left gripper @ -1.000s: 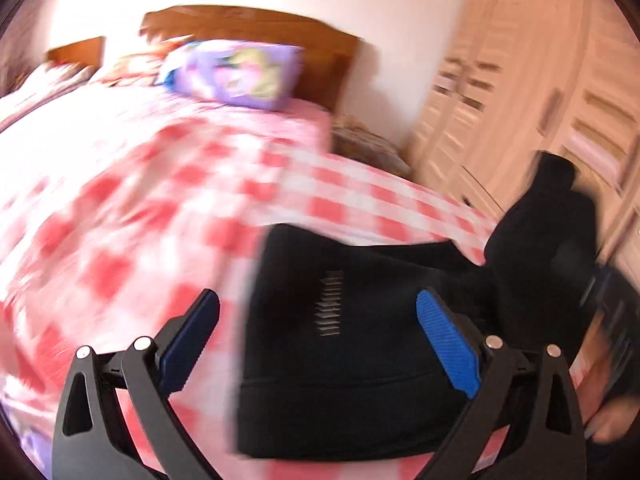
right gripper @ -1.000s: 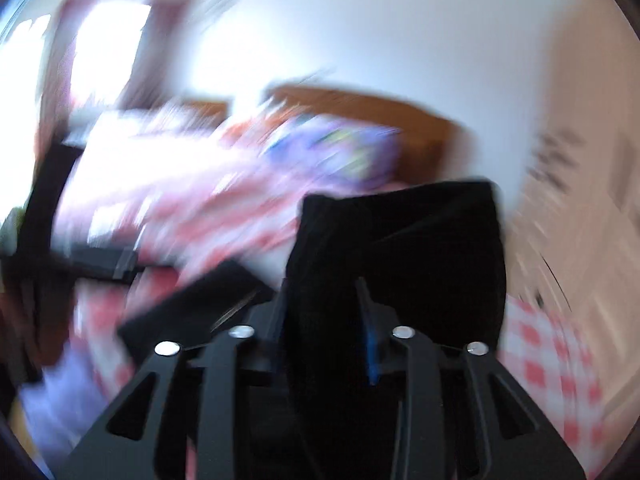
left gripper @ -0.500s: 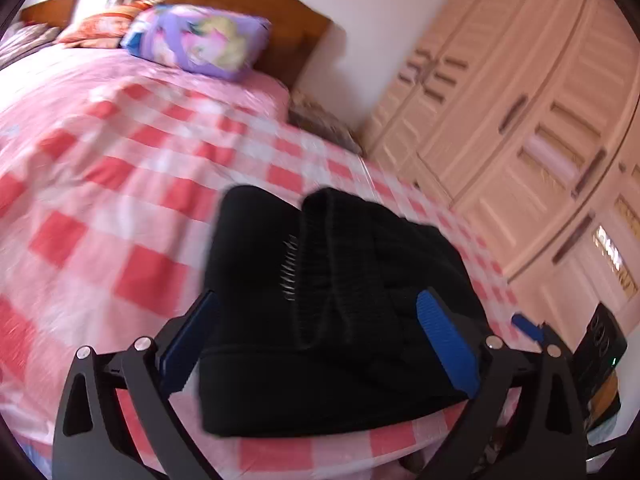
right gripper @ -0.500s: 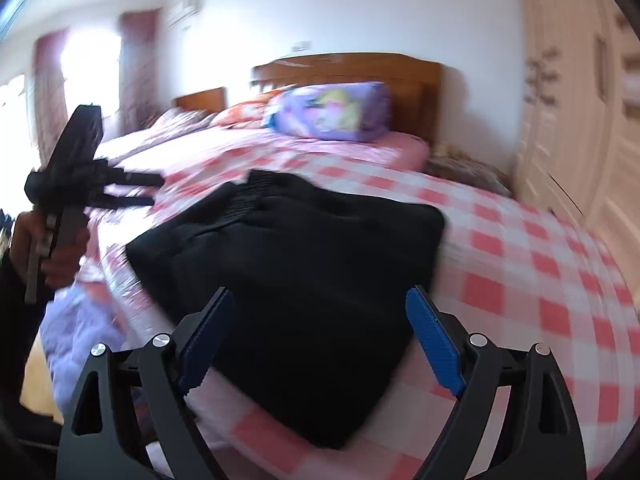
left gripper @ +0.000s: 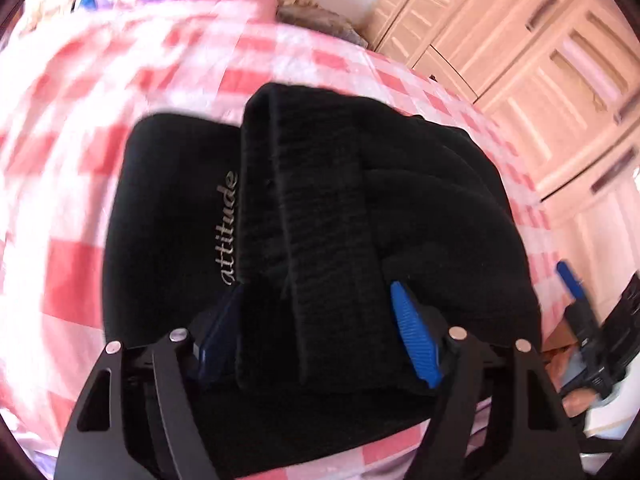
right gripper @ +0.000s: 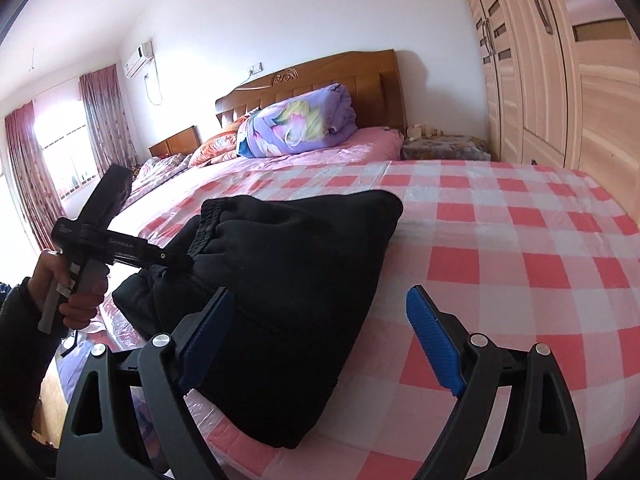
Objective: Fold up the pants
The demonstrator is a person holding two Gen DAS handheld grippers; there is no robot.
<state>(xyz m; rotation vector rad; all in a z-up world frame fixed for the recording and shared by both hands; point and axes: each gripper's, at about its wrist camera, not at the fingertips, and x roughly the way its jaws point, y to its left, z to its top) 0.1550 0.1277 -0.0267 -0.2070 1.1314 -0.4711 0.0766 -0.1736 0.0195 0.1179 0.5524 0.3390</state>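
- Left wrist view: the black pants lie as a folded bundle on the pink-checked bed, at the edge nearest the camera. A ribbed cuff-and-leg layer is doubled over the panel that carries the word "attitude".
- The left gripper reaches into the near edge of the pants. Its jaws stand partly open, one on each side of the ribbed layer. The left blue pad is half buried in cloth, so I cannot tell whether the fabric is actually pinched. My judgement is that it is placed to take or pin the top layer while the fold is squared up.
- The frame is motion-blurred. Half a second ago this gripper hung wide open, short of the pants; now it is lower, narrower and in among the cloth, and the lettering is readable.
- The right gripper's blue tip shows at the pants' right side, beyond the bundle's edge.

- Right wrist view: the right gripper hovers at the near right corner of the pants, jaws wide apart and holding nothing. One pad is just beside the cloth and the other is over bare bedsheet.
- It is probably waiting clear while the other side works.
- The left gripper comes in from the pants' left side, its tip against the ribbed waistband-like edge, with the person's hand on the trigger.
- Half a second ago that gripper was held up, away from the pants. The bundle now looks taller and bunched rather than flat.
- A purple quilt roll sits beyond the pants by the headboard, and the wardrobe stands to their right.
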